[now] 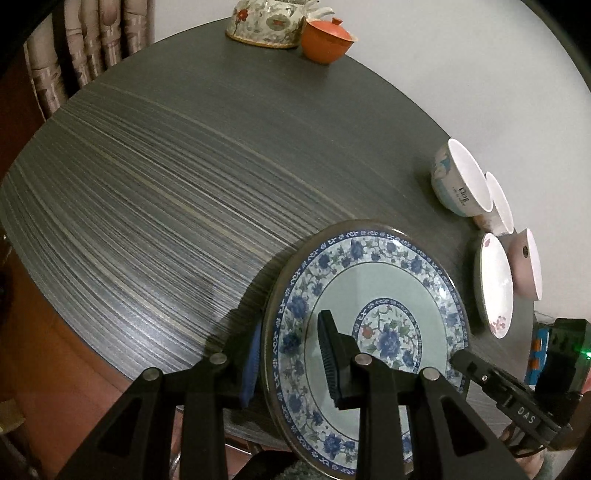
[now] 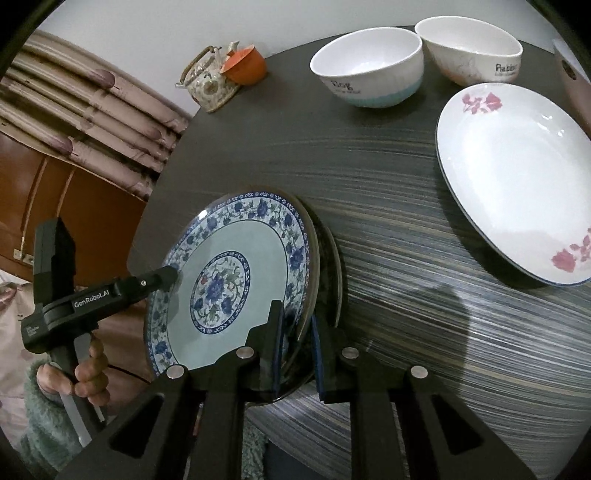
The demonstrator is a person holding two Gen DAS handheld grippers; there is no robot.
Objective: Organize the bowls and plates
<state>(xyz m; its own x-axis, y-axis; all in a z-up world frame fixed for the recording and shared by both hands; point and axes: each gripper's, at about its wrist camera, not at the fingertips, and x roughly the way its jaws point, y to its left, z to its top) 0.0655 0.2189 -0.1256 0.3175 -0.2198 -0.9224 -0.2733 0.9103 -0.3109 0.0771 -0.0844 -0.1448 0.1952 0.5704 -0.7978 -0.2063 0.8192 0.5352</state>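
Ahead and to the left of the left gripper the dark table lies bare up to the teapot and orange cup. To its right, bowls and a white plate crowd the way.

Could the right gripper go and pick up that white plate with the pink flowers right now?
Probably not yet: the right gripper is clamped on the blue floral plate's rim, shared with the left gripper. The flowered white plate lies unobstructed beyond.
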